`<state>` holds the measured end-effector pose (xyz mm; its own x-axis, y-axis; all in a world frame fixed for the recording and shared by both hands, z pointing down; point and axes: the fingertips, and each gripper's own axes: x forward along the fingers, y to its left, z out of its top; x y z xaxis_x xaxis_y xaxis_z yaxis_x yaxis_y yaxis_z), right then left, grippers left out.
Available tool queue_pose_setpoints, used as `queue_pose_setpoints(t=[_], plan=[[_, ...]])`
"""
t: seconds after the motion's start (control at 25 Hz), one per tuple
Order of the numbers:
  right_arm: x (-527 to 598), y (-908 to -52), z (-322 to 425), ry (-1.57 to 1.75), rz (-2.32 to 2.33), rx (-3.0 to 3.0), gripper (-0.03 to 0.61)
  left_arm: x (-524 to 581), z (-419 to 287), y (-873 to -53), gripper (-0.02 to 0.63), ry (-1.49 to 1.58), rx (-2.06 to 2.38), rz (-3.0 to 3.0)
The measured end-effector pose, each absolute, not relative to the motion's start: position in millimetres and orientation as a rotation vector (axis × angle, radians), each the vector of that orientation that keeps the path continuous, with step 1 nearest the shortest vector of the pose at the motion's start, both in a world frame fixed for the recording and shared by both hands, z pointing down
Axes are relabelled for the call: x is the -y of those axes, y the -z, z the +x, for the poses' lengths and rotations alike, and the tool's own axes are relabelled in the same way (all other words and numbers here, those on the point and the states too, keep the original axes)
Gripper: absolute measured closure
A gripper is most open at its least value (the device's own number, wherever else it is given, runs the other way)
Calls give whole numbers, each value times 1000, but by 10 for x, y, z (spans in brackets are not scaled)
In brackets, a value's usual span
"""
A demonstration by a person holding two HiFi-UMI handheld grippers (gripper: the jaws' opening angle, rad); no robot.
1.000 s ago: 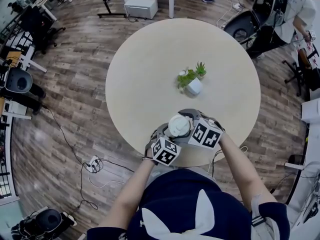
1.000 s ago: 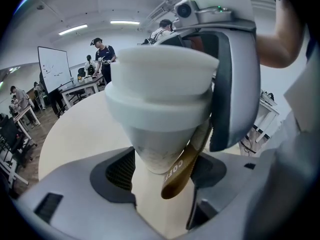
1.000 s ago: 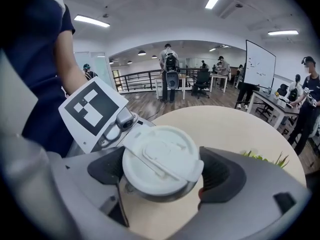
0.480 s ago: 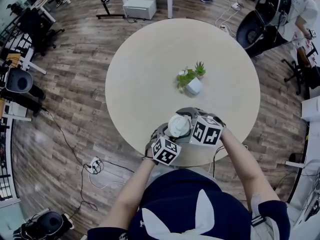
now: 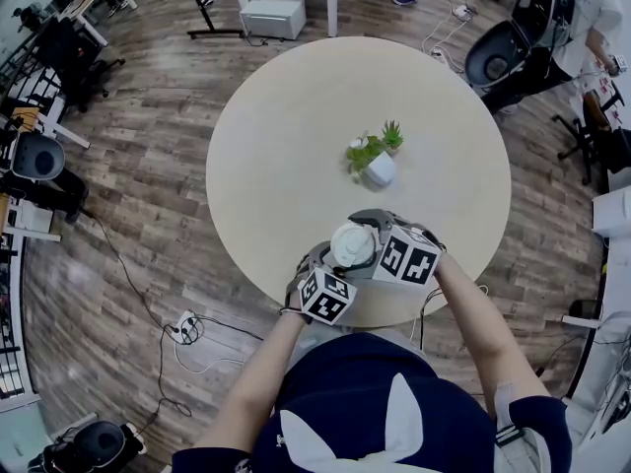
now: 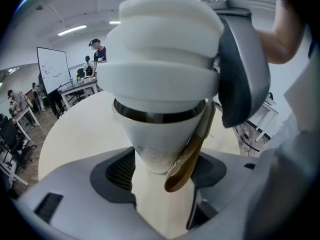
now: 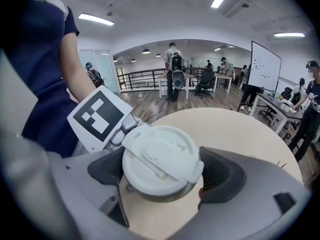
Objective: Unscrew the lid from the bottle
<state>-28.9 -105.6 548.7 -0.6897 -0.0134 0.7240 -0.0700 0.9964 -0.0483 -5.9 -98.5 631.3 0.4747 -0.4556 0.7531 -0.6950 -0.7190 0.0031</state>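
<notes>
At the round table's [image 5: 296, 106] near edge, left gripper [image 6: 161, 175] clamps the white bottle [image 6: 157, 139], right gripper [image 7: 166, 175] pinches its lid [image 7: 159, 156], a potted plant [image 5: 375, 160] standing well beyond them.

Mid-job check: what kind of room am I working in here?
Most likely an open-plan office or lab: a whiteboard stands at one side, desks and office chairs sit on the wooden floor, and people stand beyond the round table.
</notes>
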Motion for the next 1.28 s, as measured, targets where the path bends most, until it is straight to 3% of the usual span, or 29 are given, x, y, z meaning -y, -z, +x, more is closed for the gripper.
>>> queue_pose_setpoints(t=[1.28], plan=[[1169, -5211, -179, -319, 321, 2474, 124, 979, -68, -6329, 299, -1098, 976, 2422]])
